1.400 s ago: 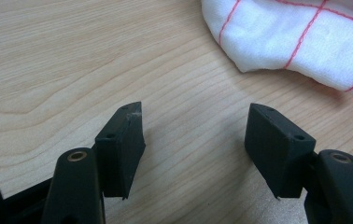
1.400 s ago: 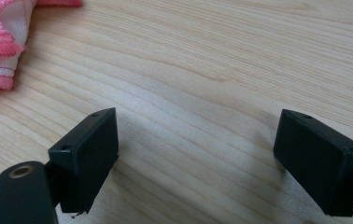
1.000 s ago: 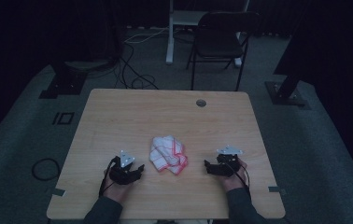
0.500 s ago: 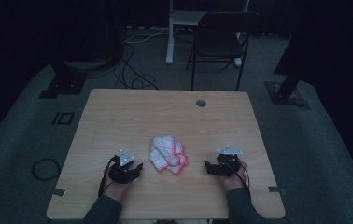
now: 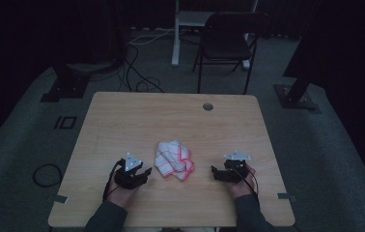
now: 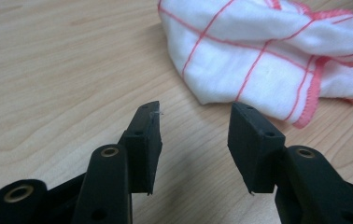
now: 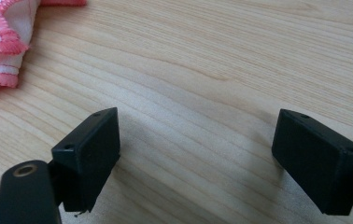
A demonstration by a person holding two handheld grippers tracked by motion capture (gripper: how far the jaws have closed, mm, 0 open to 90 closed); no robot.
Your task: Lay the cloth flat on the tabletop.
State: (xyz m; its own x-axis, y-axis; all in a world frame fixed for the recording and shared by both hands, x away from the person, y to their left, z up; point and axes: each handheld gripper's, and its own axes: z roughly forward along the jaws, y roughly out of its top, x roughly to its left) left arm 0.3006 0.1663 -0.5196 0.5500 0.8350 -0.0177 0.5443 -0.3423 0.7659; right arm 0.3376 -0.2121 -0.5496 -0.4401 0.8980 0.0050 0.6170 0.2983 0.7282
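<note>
While the left gripper [image 5: 144,172] has edged slightly back from a second ago, its fingers [image 6: 147,135] stand apart and empty. The cloth [image 5: 173,159] lies crumpled, unmoved, mid-tabletop [image 5: 171,121] between both tools. The right gripper [image 5: 216,173] rests beside it, fingers [image 7: 90,149] wide apart; no grasp has begun.

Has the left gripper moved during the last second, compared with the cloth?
Yes, slightly: the left gripper has drifted toward the person's edge of the table; the cloth stayed put.

Black folding chair [image 5: 229,41] beyond wooden table [image 5: 137,121]; cables [image 5: 134,72] on grey floor [image 5: 21,154].
</note>
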